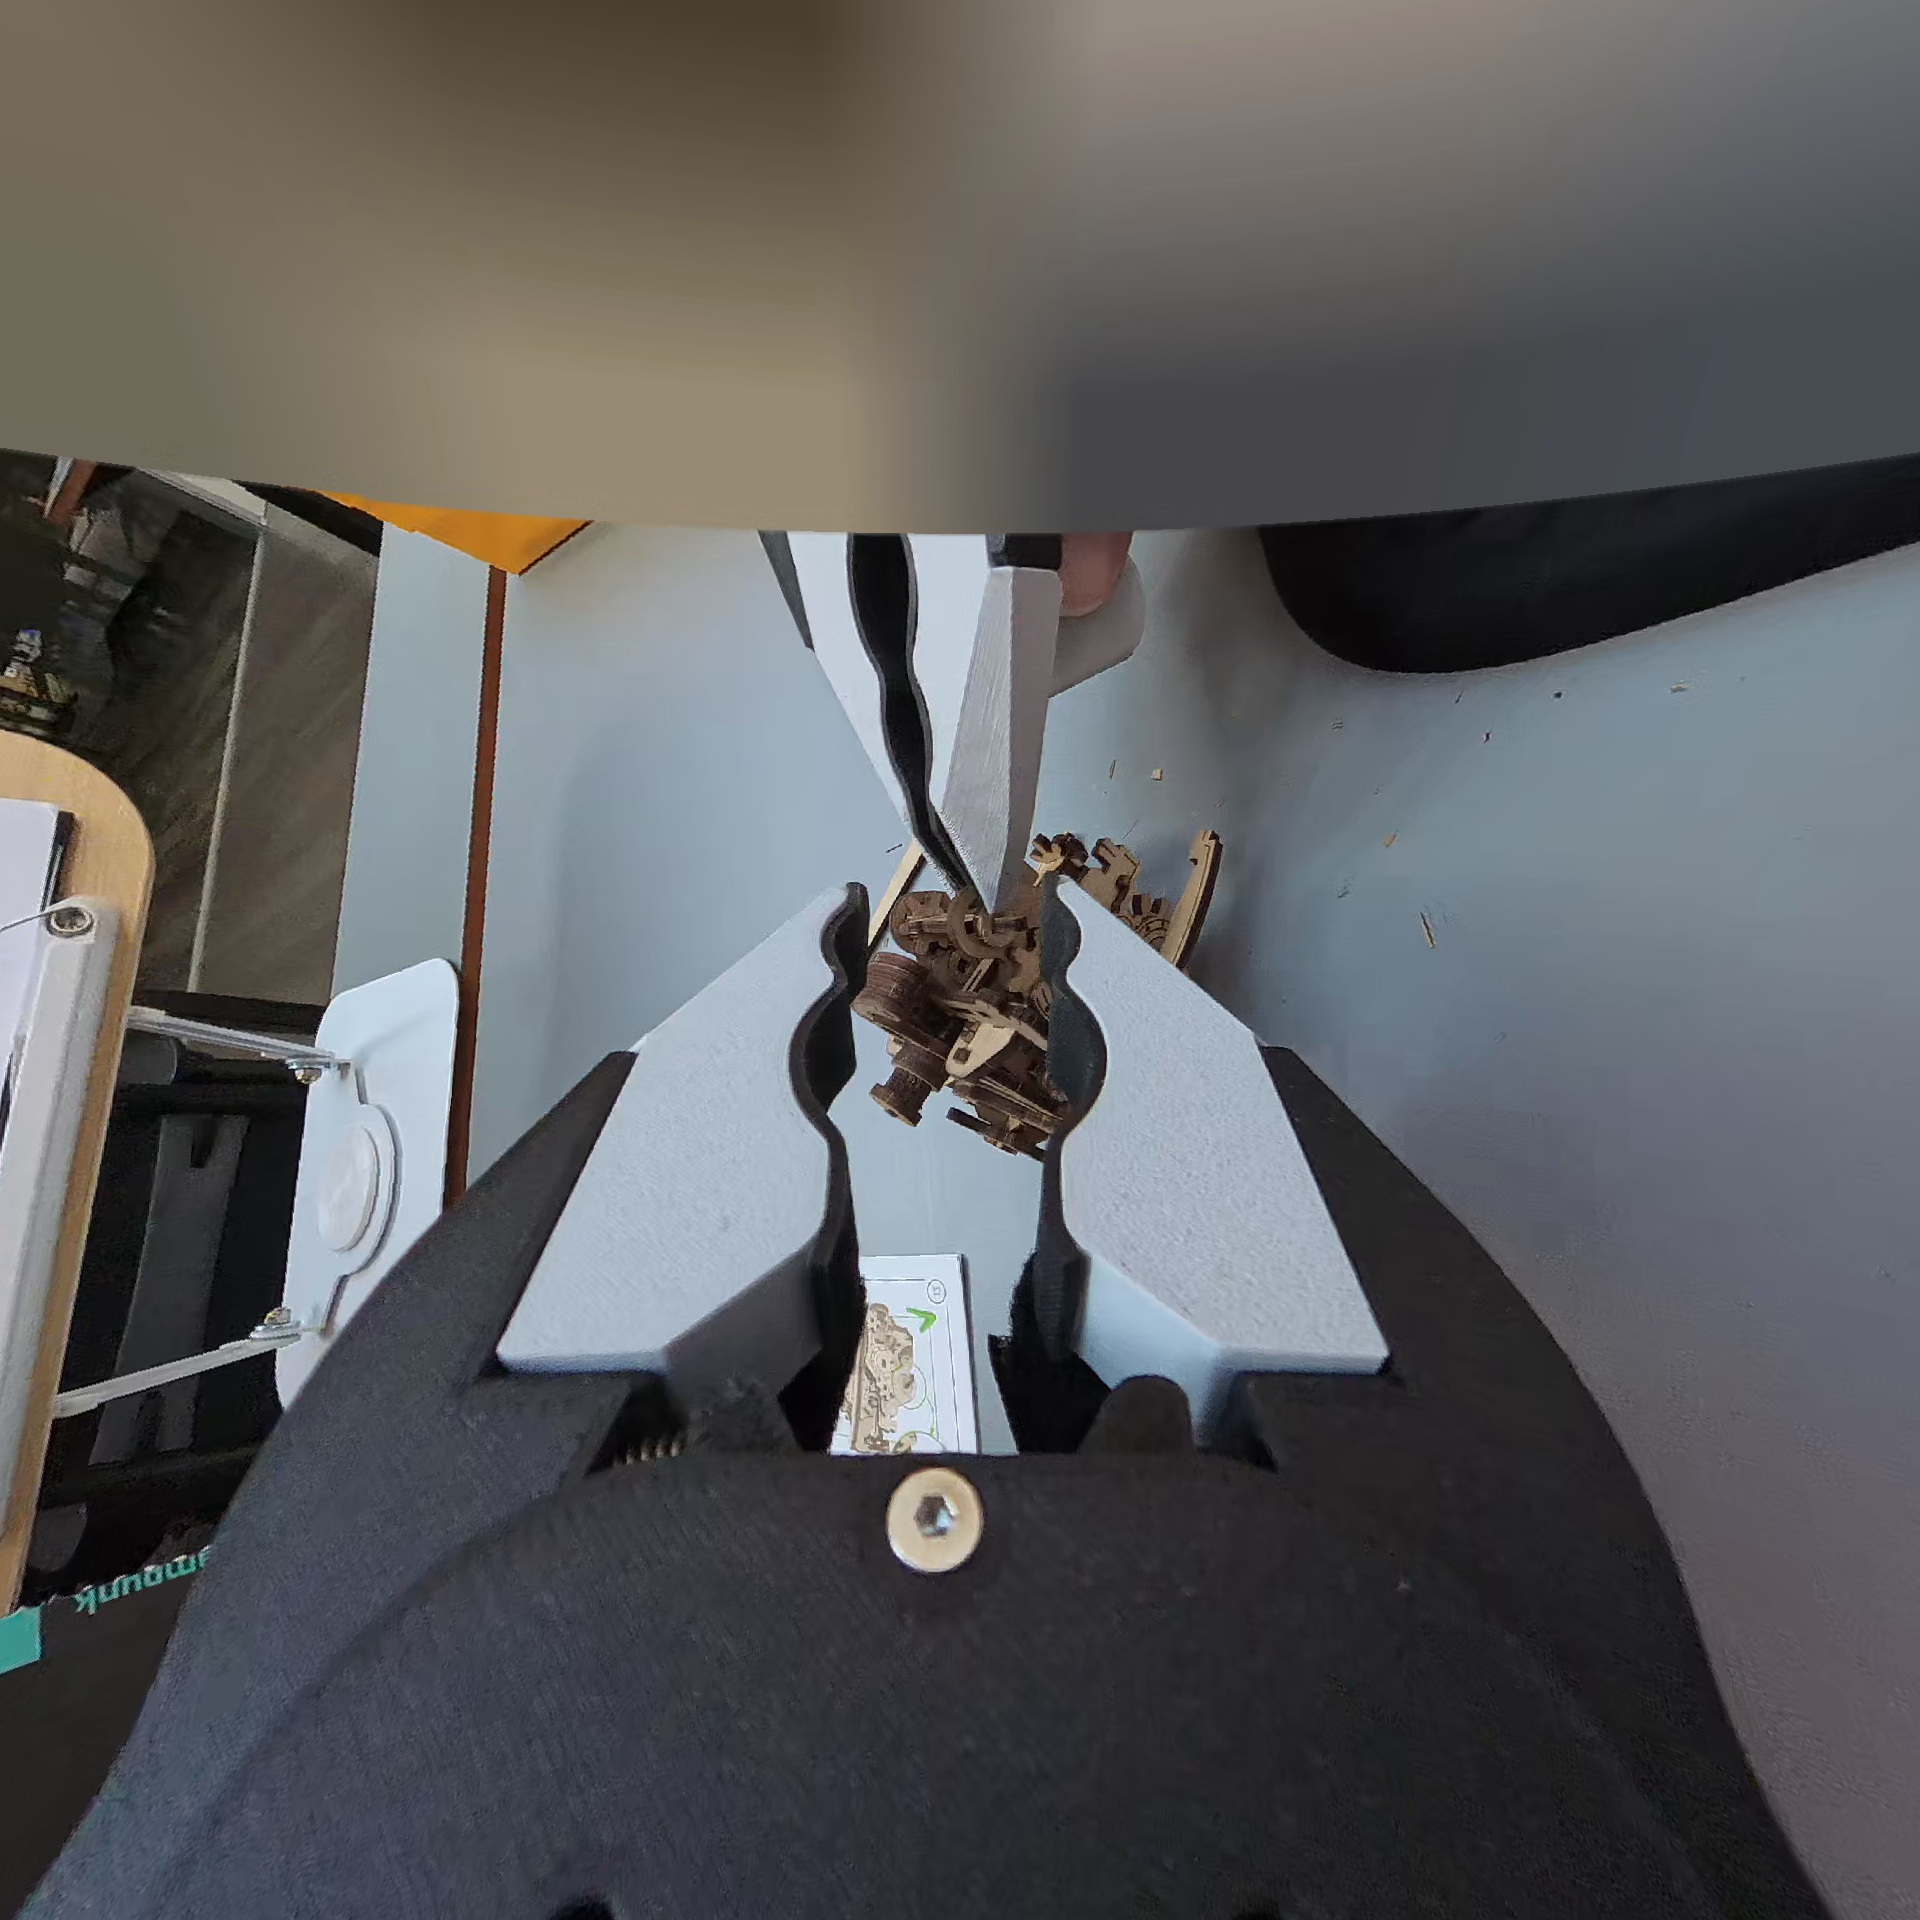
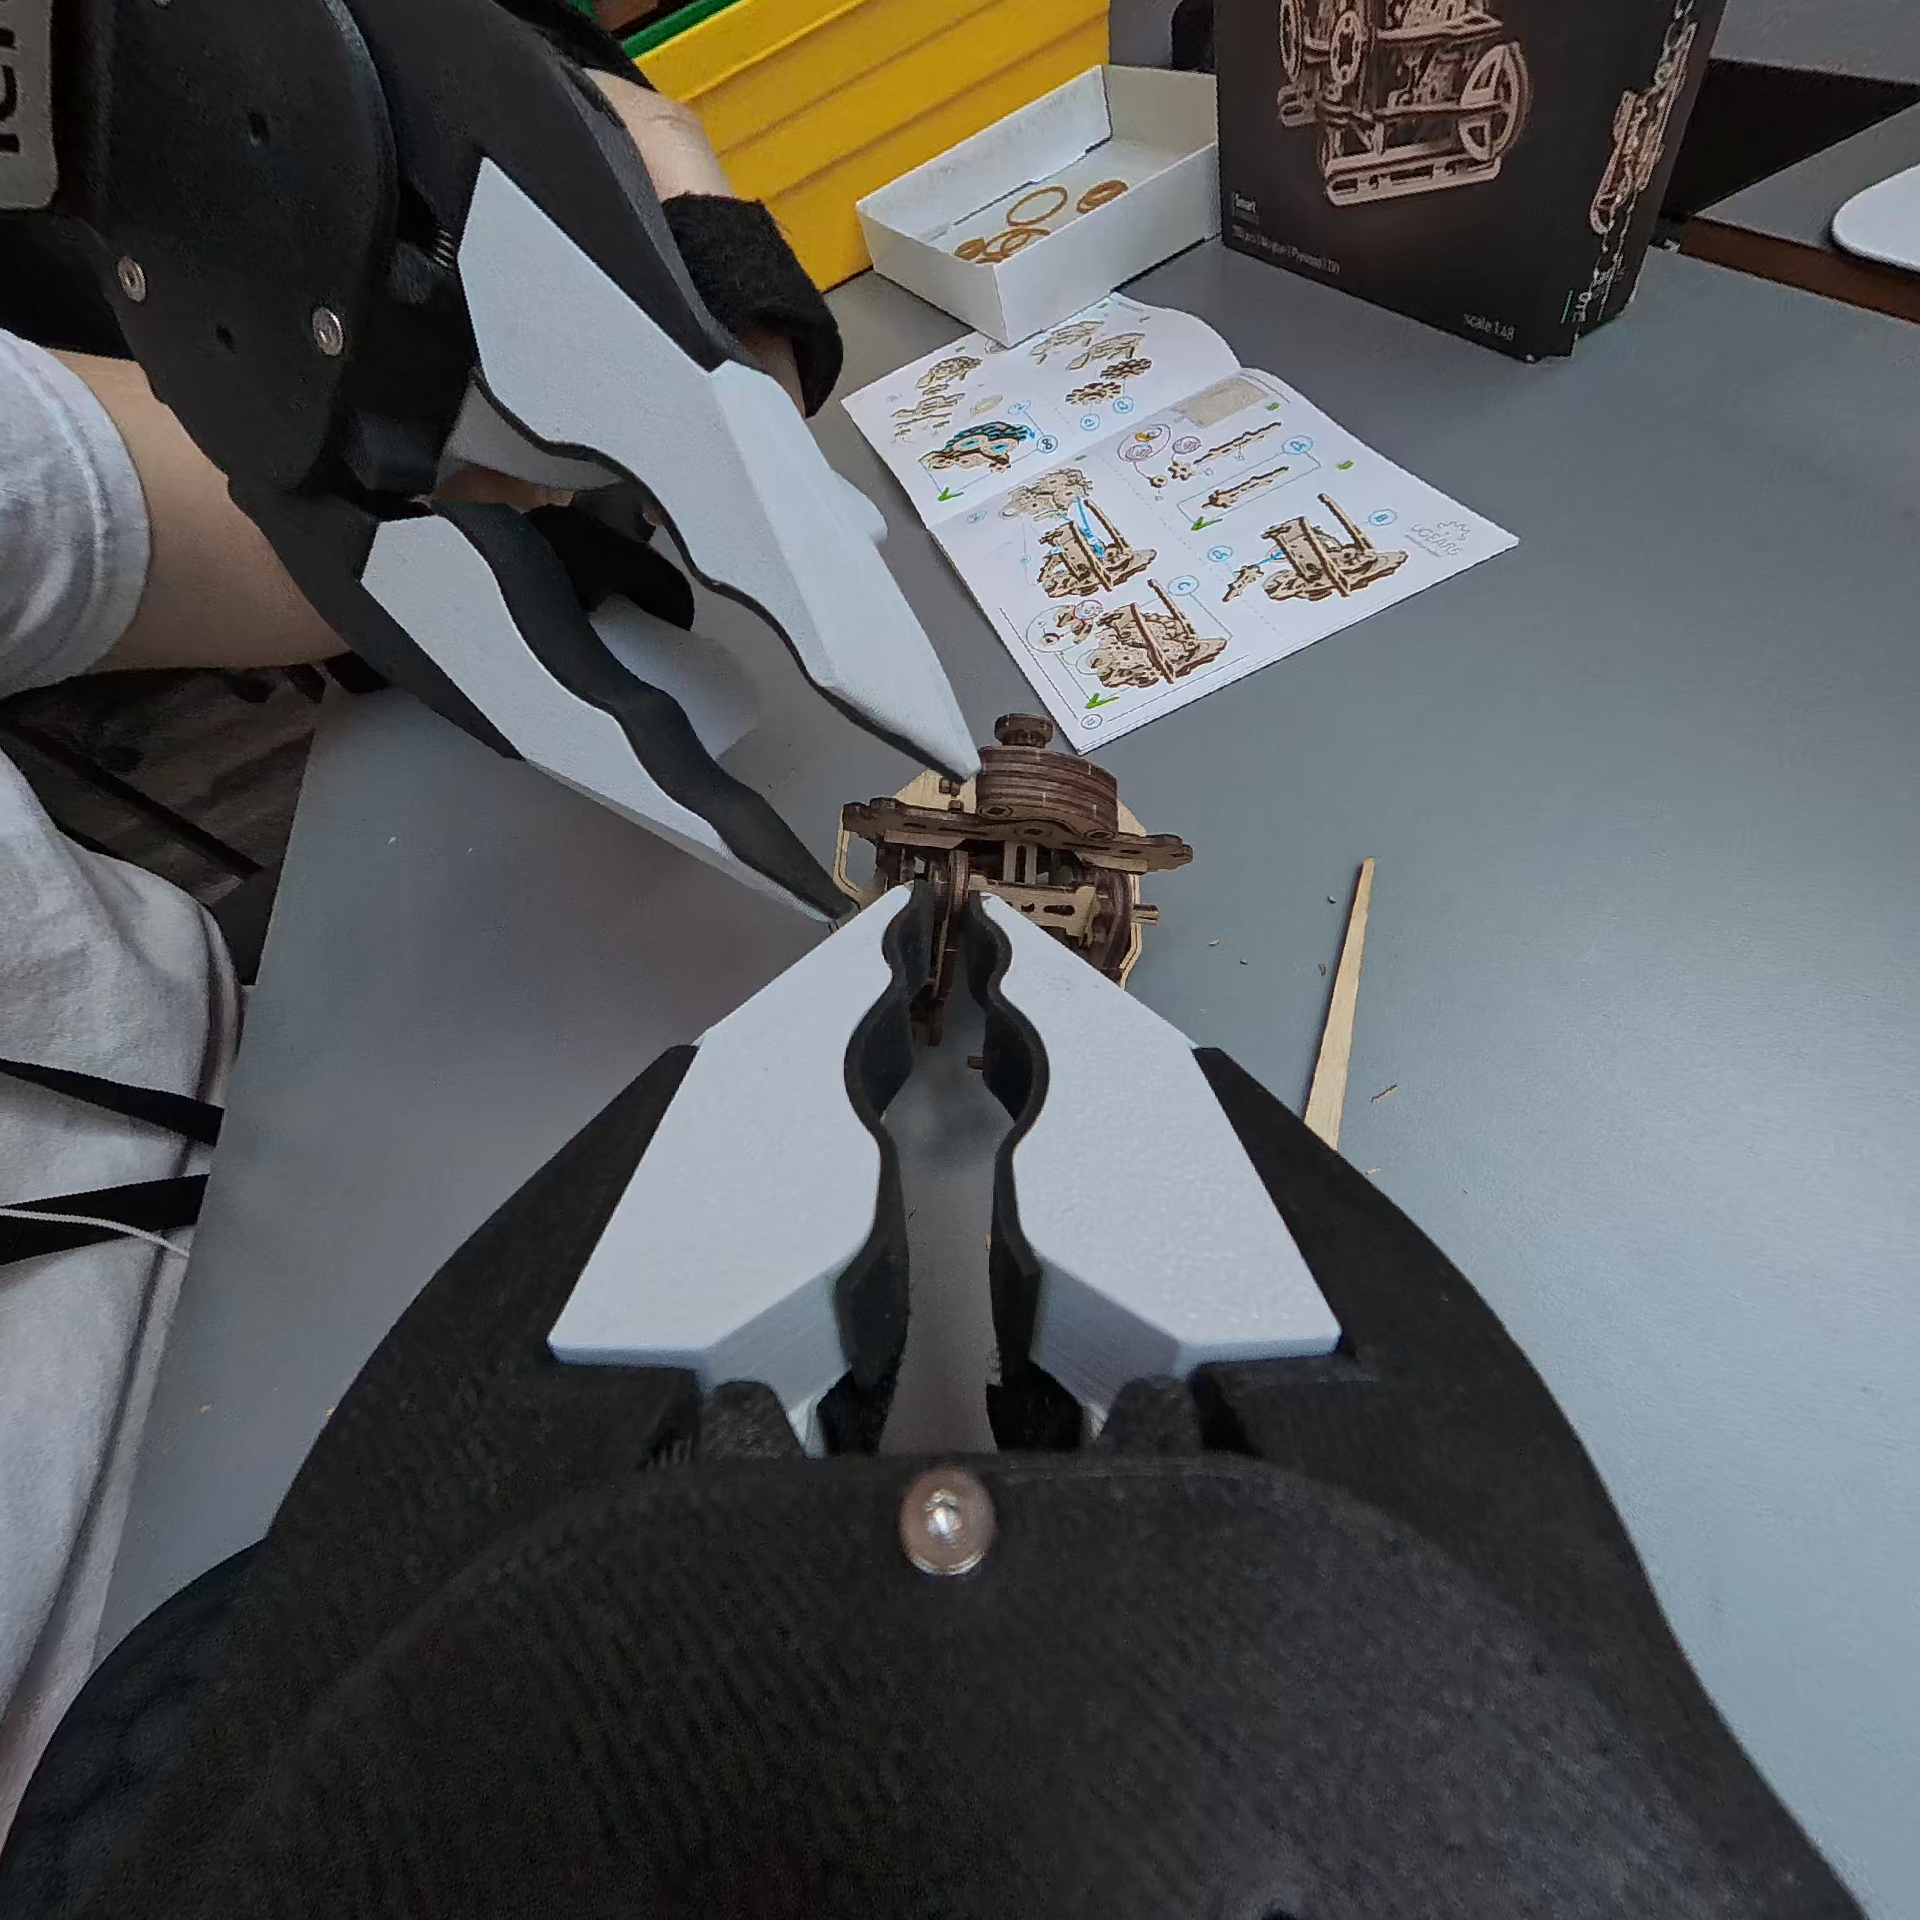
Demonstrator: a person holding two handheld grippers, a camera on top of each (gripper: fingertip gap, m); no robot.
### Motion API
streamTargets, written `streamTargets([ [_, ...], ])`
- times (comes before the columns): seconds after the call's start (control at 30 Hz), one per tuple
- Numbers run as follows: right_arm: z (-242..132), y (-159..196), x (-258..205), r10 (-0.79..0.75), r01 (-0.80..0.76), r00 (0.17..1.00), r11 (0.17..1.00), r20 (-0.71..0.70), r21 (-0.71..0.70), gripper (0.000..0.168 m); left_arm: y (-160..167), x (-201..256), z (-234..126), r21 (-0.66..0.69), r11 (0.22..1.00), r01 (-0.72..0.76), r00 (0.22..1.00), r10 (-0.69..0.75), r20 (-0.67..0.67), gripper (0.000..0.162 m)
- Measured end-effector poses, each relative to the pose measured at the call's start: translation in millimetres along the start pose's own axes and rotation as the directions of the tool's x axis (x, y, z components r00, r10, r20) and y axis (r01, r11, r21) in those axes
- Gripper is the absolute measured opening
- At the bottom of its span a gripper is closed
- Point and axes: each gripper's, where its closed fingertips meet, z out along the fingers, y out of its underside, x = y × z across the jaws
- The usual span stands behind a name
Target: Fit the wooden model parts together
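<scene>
A small brown wooden gear model (image 2: 1039, 821) stands on the grey table (image 2: 1558, 935), on a paler plywood piece. My left gripper (image 2: 906, 842) comes in from the upper left with its jaws astride the model. One fingertip (image 2: 966, 764) touches the round stacked disc and the other is at the model's left edge. In the left wrist view the model (image 1: 966, 1029) sits between the left gripper's (image 1: 951, 899) fingers. My right gripper (image 2: 948, 899) is closed on a thin wooden wheel part (image 2: 940, 945) at the model's near side. It also shows in the left wrist view (image 1: 966, 883), coming from above.
An open instruction sheet (image 2: 1174, 520) lies behind the model. A white box with wooden rings (image 2: 1039, 208), a dark product box (image 2: 1455, 166) and a yellow bin (image 2: 883, 104) stand farther back. A thin wooden stick (image 2: 1340, 997) lies to the right. A person's arm (image 2: 156, 540) is at left.
</scene>
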Motion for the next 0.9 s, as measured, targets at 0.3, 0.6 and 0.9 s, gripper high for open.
streamTargets([
  [0.3,-1.8,0.3,3.4,0.003,-0.003,1.0,1.0,0.0,0.002,0.004,9.4,1.3,12.5,-0.033,0.999,-0.039,0.999,0.039,-0.001,0.019],
  [0.6,-1.3,3.7,1.1,-0.039,0.04,0.999,0.999,0.037,-0.025,0.004,11.3,4.9,16.3,-0.025,0.999,-0.044,0.999,0.044,-0.013,0.015],
  [0.9,-2.2,0.5,2.3,-0.071,0.071,0.997,0.997,0.009,-0.017,0.005,15.1,1.2,18.4,-0.033,0.999,-0.032,0.999,0.032,-0.004,0.013],
])
